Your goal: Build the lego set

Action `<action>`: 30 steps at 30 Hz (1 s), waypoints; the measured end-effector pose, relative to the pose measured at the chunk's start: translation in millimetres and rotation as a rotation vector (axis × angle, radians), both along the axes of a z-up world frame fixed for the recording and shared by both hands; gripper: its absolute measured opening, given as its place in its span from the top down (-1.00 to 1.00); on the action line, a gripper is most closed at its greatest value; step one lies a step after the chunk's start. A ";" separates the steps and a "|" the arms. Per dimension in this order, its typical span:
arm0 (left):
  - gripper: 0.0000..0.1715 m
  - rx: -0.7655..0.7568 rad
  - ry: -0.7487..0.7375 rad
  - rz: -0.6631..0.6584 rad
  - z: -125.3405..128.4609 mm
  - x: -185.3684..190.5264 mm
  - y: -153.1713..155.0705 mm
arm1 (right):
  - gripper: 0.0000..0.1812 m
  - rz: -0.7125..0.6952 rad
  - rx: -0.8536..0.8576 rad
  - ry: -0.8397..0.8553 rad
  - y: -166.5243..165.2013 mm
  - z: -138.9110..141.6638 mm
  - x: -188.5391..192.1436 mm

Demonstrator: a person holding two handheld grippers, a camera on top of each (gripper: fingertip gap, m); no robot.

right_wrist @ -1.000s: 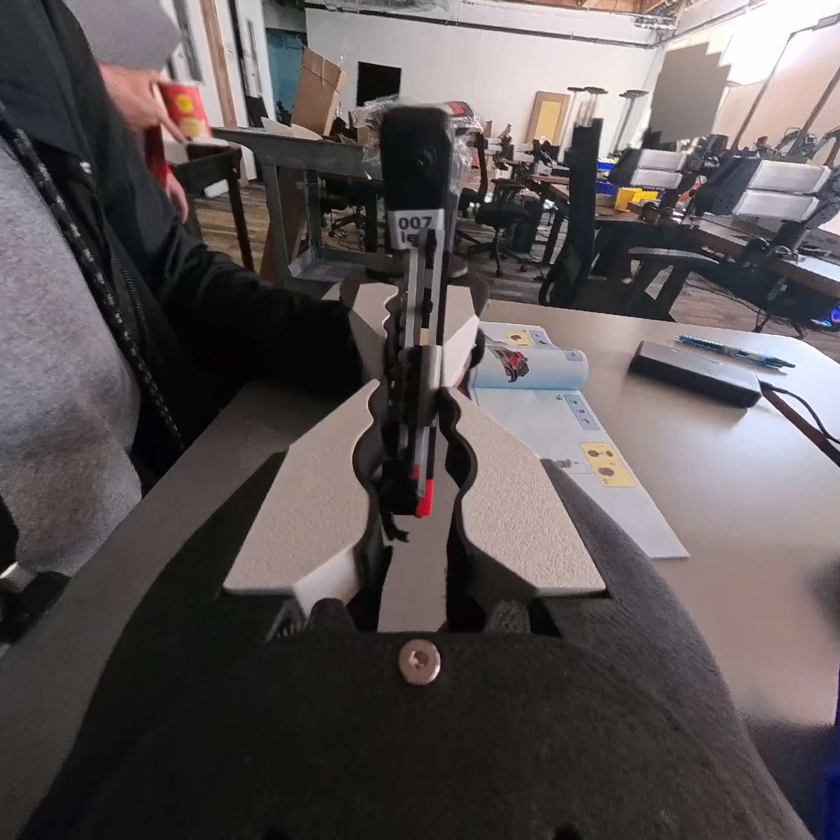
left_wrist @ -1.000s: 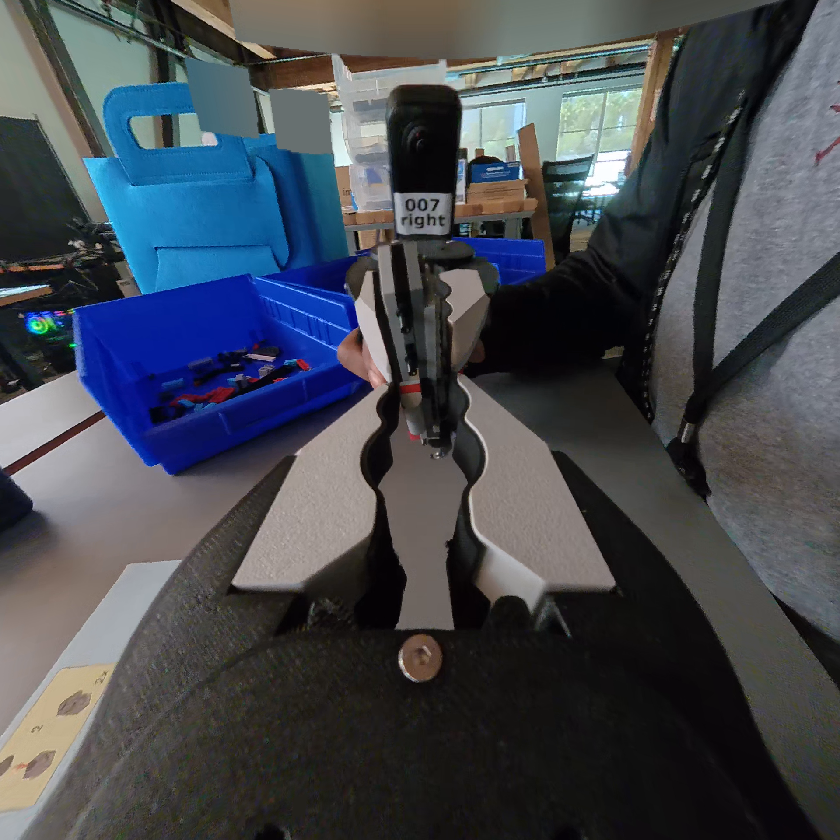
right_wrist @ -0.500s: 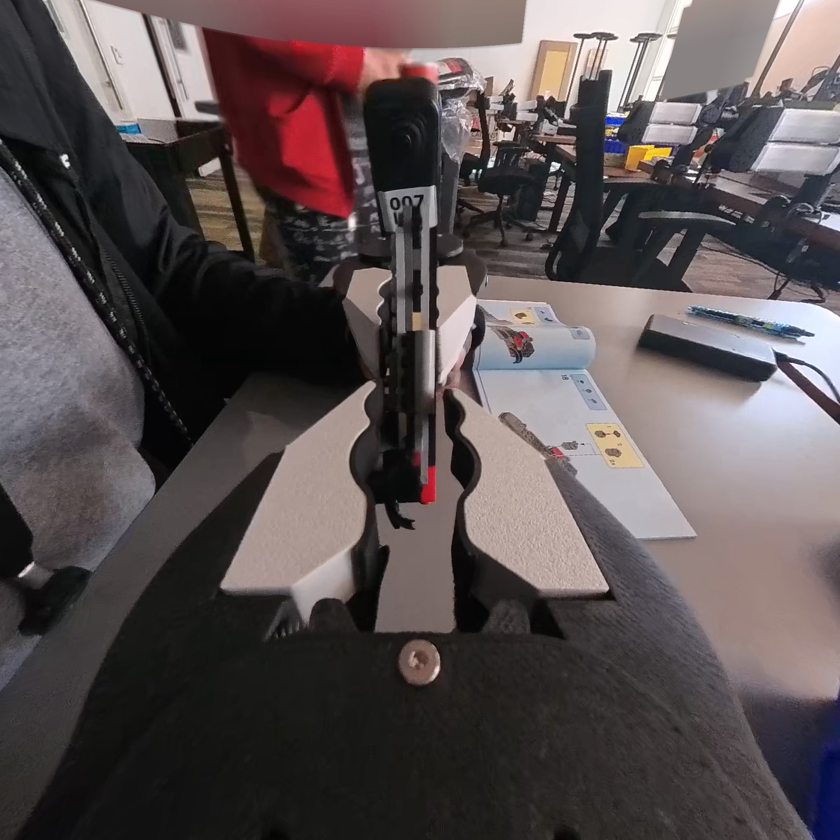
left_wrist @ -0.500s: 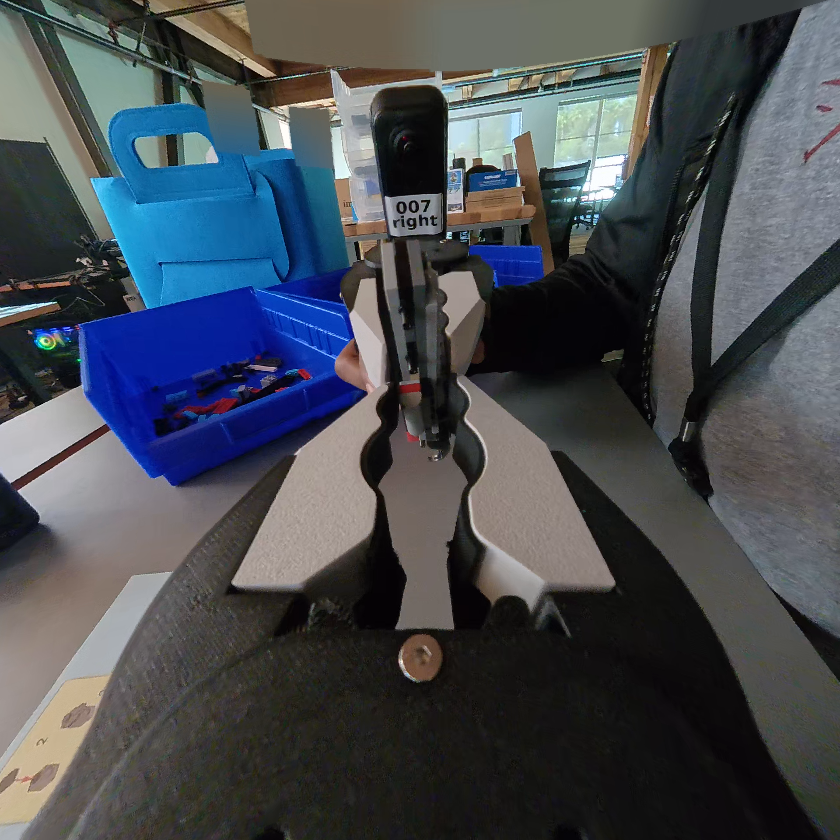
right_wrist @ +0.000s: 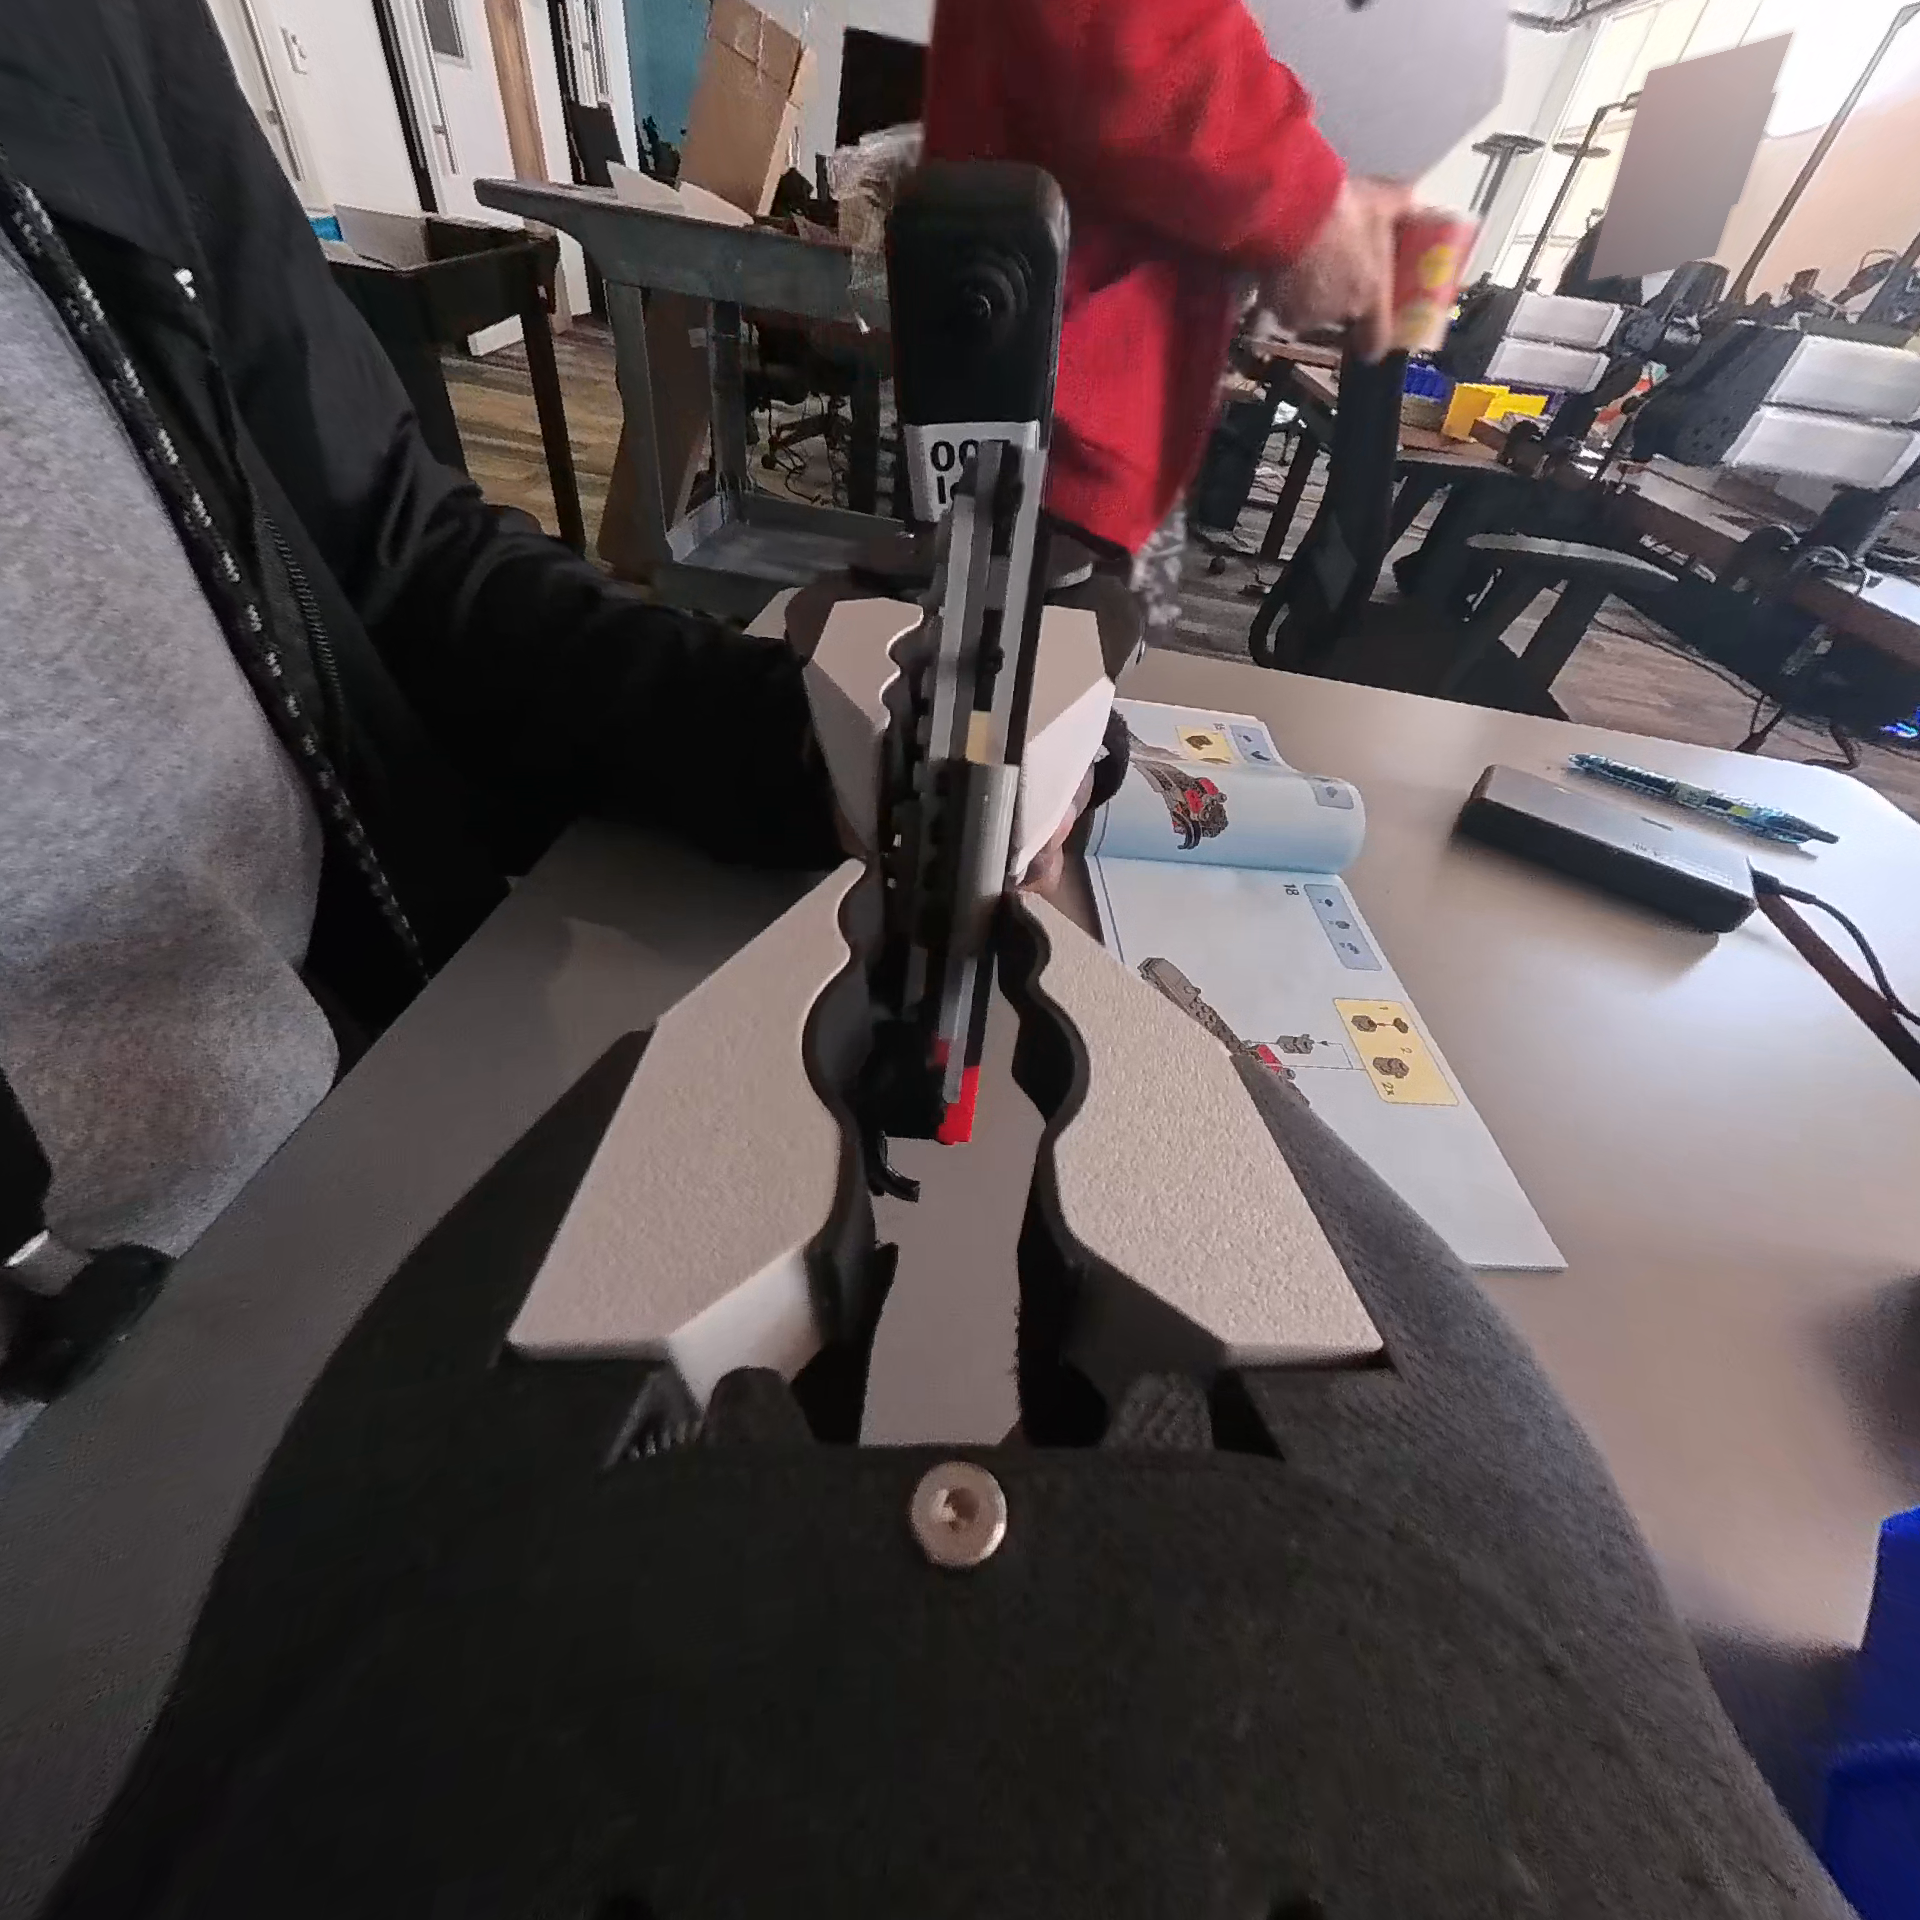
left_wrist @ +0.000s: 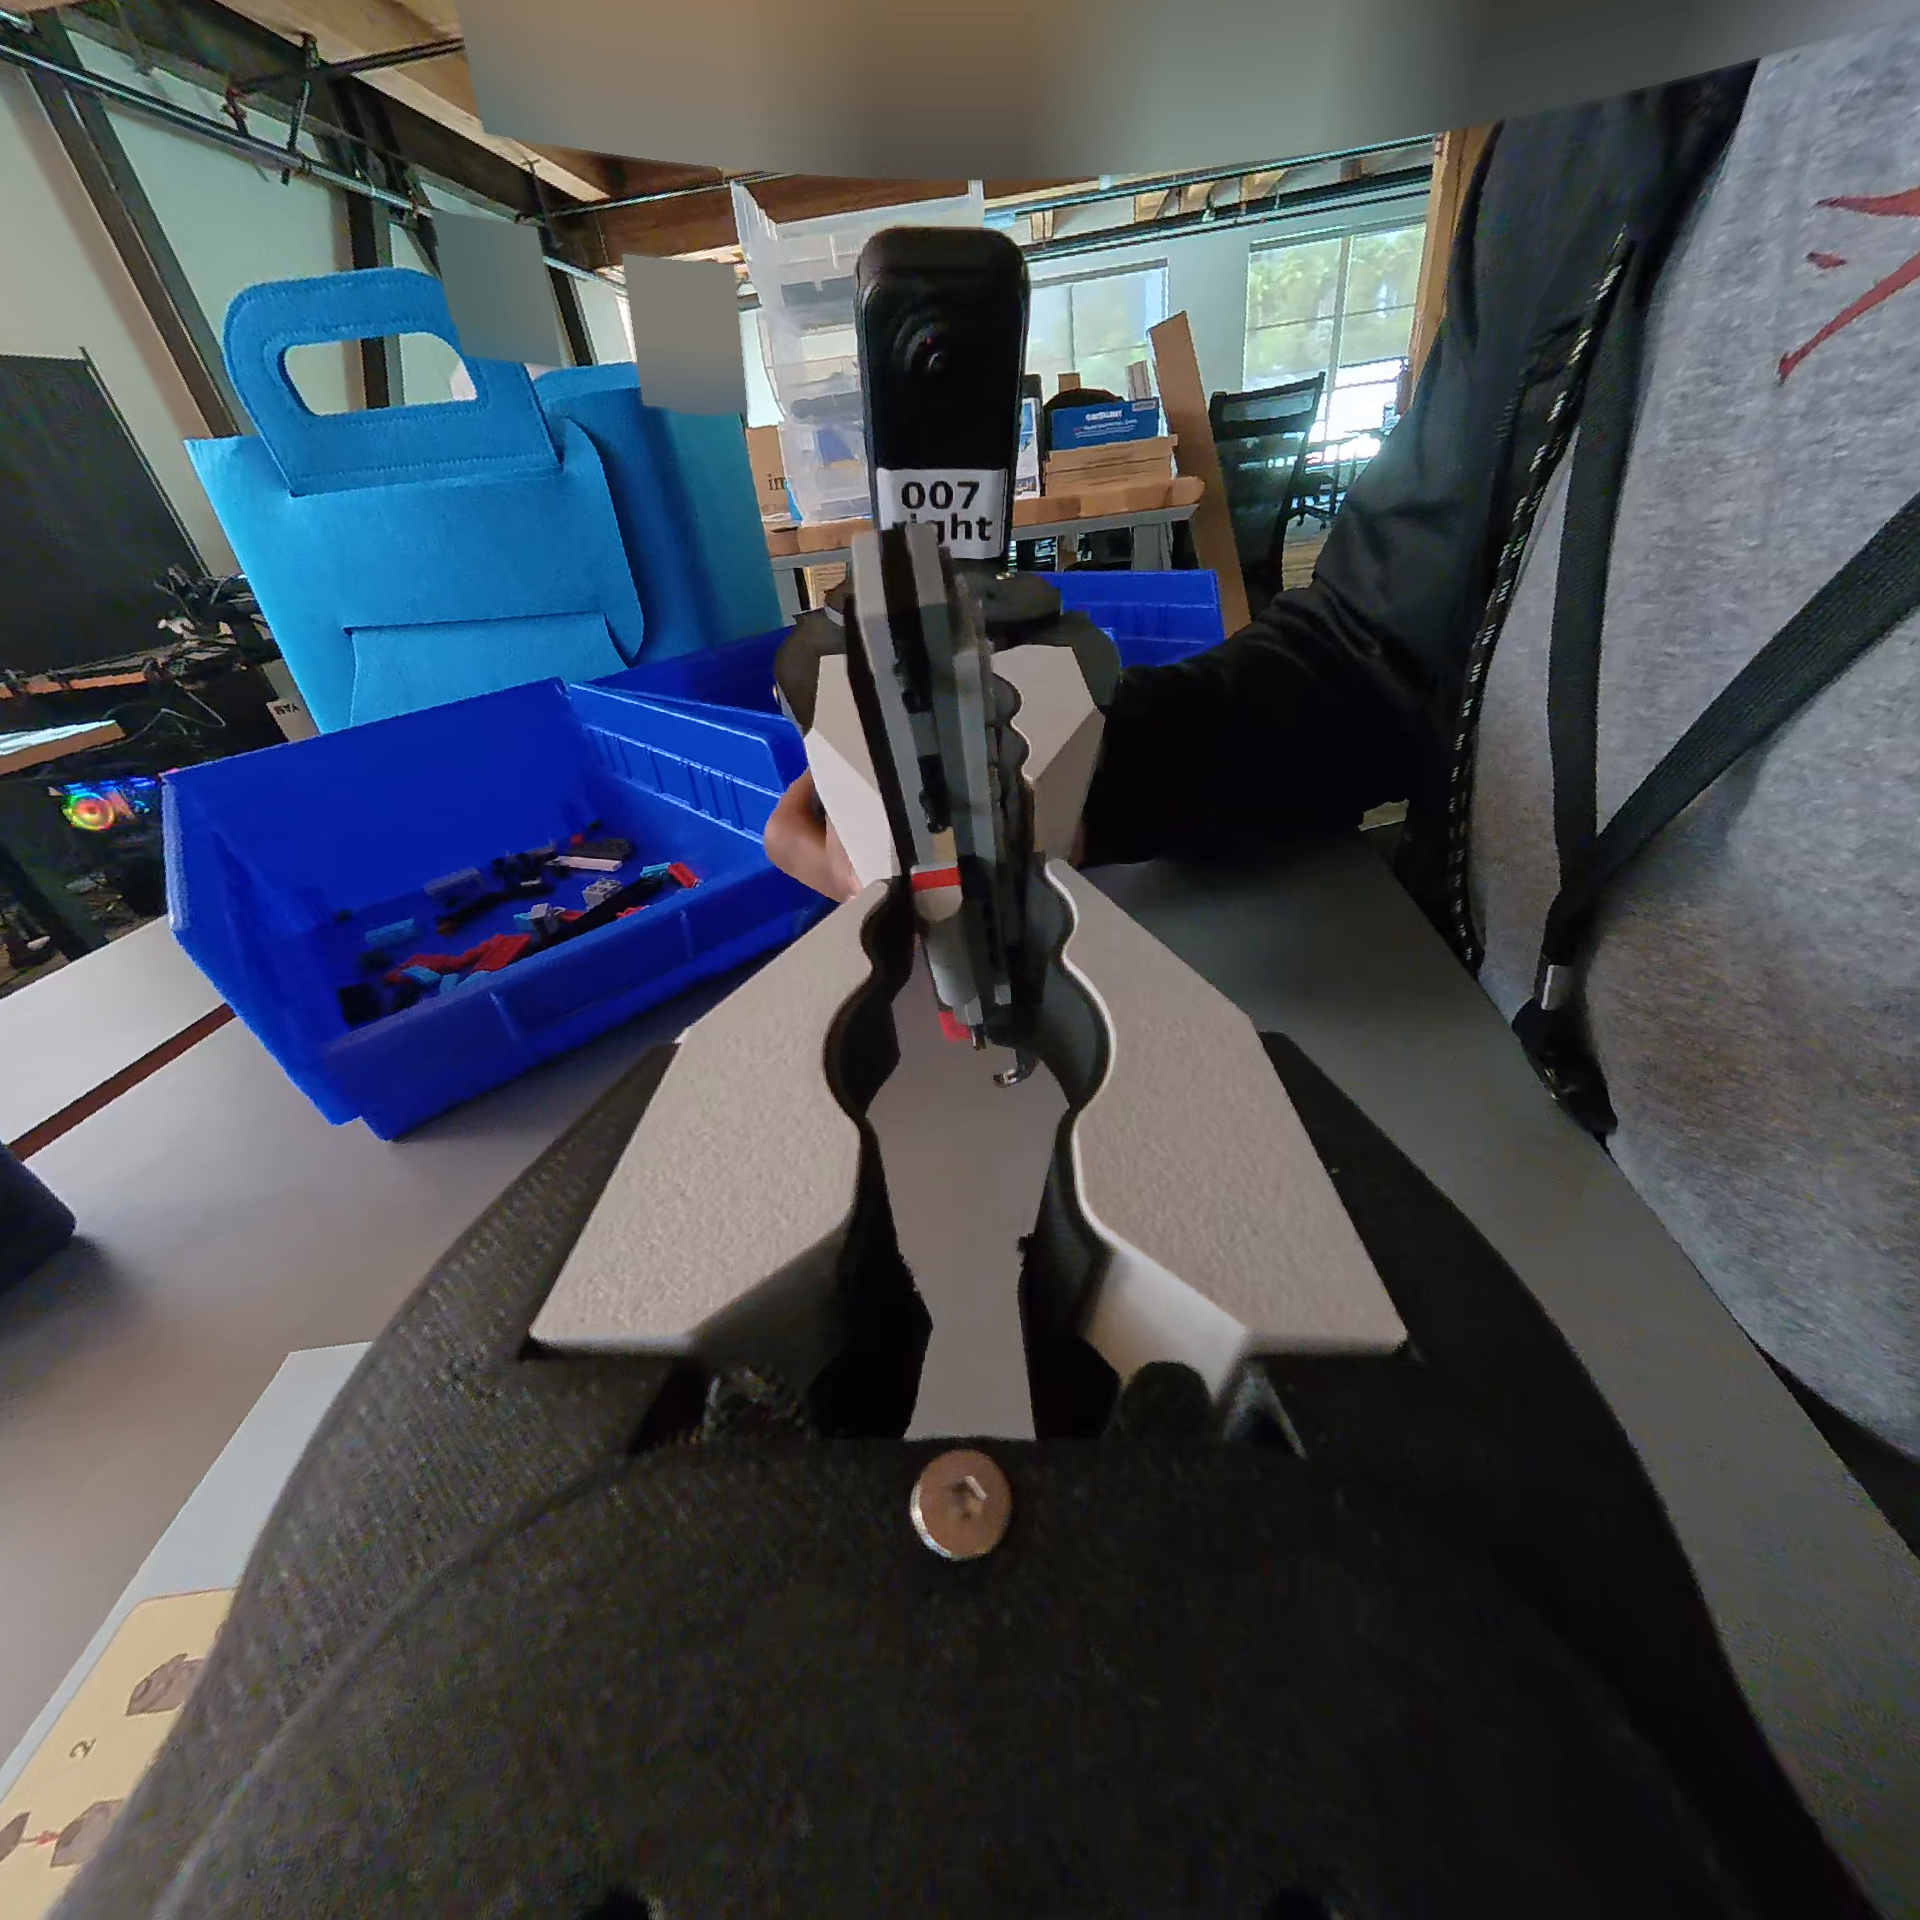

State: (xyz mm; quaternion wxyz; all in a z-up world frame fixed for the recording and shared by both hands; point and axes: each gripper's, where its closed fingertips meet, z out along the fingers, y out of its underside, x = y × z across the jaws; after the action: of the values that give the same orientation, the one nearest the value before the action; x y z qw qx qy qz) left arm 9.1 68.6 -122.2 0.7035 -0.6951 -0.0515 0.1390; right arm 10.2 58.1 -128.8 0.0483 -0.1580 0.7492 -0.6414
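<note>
The left gripper (left_wrist: 961,997) and the right gripper (right_wrist: 940,1049) are facing each other tip to tip, each one's grey fingers closing part-way on opposite ends of one long, thin lego assembly of grey and black plates with red ends (left_wrist: 940,821), which is being held in the air above the grey bench (right_wrist: 1621,1049) between the two. Compared with the views of a second ago, the assembly is now tilting slightly off the centre line in both wrist views and is sitting a little deeper between the left gripper's fingers, its red end nearer the palm. This suggests a regrip or a squeeze along the assembly's length, seating plates already joined, rather than the adding of a new piece. Beyond the grippers, the blue plastic bin of loose small bricks (left_wrist: 488,914) is standing on the bench well apart, and the open instruction booklet (right_wrist: 1288,935) is lying beside the right gripper. In the background a person in a red top (right_wrist: 1132,208) is now passing behind.
</note>
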 end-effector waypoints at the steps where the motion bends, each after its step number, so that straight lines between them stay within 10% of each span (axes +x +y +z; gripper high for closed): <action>1: 0.75 -0.001 -0.002 0.001 -0.2 -0.4 -0.1 | 0.75 0.000 0.001 -0.003 -0.2 -0.2 -0.3; 8: 0.75 0.036 -0.100 0.026 0.4 -9.2 -1.0 | 0.75 -0.040 -0.012 -0.088 -1.6 -0.3 -10.8; 20: 0.65 0.442 -0.681 0.112 1.5 -59.6 -20.7 | 0.75 -0.207 -0.172 -0.758 -4.9 9.7 -67.4; 30: 0.75 0.412 -0.745 0.035 -2.9 -61.5 -10.0 | 0.75 -0.191 -0.176 -0.847 -10.5 7.2 -67.7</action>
State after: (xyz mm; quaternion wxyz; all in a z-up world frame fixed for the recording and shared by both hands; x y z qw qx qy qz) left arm -52.5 58.6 -125.1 0.7584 -0.5418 -0.3408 -0.1229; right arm -57.5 47.6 -121.6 0.2780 0.1851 0.6172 -0.7124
